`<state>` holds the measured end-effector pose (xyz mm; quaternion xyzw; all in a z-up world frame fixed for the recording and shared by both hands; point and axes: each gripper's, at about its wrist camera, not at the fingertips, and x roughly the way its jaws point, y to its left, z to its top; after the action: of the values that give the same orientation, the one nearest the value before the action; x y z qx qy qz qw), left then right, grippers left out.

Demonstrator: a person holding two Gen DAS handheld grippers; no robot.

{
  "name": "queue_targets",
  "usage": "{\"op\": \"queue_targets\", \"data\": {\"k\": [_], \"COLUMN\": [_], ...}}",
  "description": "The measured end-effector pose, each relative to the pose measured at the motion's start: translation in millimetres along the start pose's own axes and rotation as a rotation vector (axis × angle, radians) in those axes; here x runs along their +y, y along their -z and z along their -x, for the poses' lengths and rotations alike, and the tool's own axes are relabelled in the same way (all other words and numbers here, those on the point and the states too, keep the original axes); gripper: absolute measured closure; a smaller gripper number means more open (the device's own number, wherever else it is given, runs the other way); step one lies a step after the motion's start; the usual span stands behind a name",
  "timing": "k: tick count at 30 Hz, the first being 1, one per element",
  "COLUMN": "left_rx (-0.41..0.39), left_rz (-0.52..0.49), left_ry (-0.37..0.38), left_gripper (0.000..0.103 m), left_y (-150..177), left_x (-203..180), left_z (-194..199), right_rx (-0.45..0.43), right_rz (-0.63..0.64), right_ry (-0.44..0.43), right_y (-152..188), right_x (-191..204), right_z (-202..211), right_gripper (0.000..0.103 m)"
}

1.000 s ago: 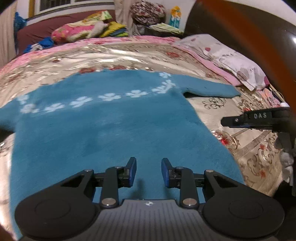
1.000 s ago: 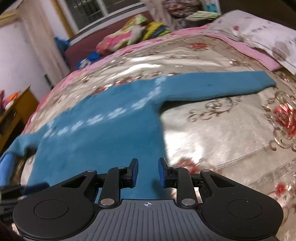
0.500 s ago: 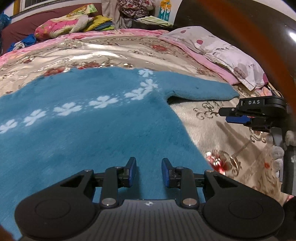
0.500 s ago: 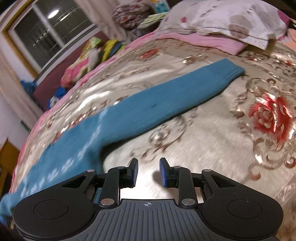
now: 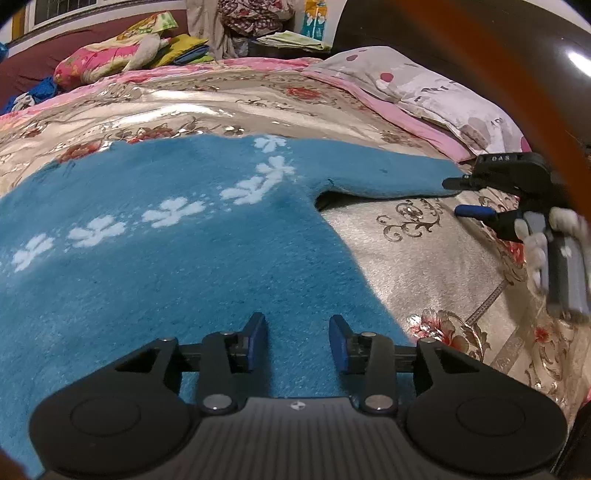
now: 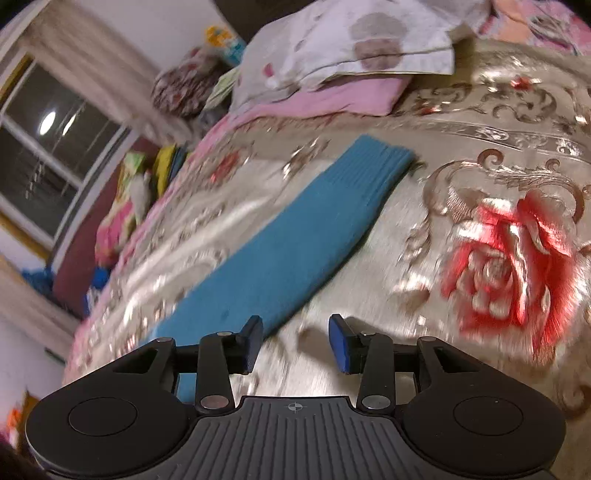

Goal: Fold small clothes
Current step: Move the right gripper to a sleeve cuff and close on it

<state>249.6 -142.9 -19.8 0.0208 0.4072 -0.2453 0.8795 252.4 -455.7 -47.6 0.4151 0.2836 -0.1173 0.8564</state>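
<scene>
A small blue sweater (image 5: 177, 266) with a row of white flowers lies flat on the bed. My left gripper (image 5: 297, 341) hovers over its lower right part near the side edge; its jaws are opening with nothing between them. The sweater's right sleeve (image 6: 295, 251) stretches across the floral bedspread, ending in a ribbed cuff (image 6: 376, 166). My right gripper (image 6: 295, 341) hangs just above the bedspread beside the sleeve's near edge, jaws opening and empty. In the left wrist view the right gripper (image 5: 469, 195) shows at the sleeve's end, held by a gloved hand (image 5: 546, 236).
The shiny floral bedspread (image 5: 424, 266) covers the bed. A pillow (image 5: 436, 92) on pink cloth lies at the right beside a dark headboard (image 5: 461, 33). Piled clothes and bedding (image 5: 122, 55) sit along the far side under a window (image 6: 40, 155).
Both grippers have opened wider. The left one shifted right across the sweater. The right one travelled right along the sleeve towards the cuff and rolled, tilting its view.
</scene>
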Motion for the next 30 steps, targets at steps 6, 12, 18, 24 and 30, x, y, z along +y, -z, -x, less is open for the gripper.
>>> {"op": "queue_targets", "data": {"k": [6, 12, 18, 24, 30], "left_rx": [-0.004, -0.012, -0.022, -0.030, -0.040], "left_rz": [-0.010, -0.002, 0.009, 0.013, 0.001], "left_ry": [0.008, 0.017, 0.023, 0.026, 0.019], "left_gripper": [0.054, 0.051, 0.049, 0.048, 0.047], "left_y": [-1, 0, 1, 2, 5], "left_x": [-2, -2, -2, -1, -3], "left_z": [-3, -5, -5, -5, -5], "right_rx": [-0.035, -0.075, -0.128, -0.137, -0.133], "right_rz": [-0.137, -0.197, -0.230, -0.273, -0.268], "right_ry": [-0.021, -0.005, -0.018, -0.090, -0.128], "right_y": [-21, -36, -41, -43, -47], "right_x": [-25, -36, -39, -44, -42], "right_z": [-15, -25, -40, -43, -54], "right_gripper": [0.064, 0.064, 0.064, 0.059, 0.060]}}
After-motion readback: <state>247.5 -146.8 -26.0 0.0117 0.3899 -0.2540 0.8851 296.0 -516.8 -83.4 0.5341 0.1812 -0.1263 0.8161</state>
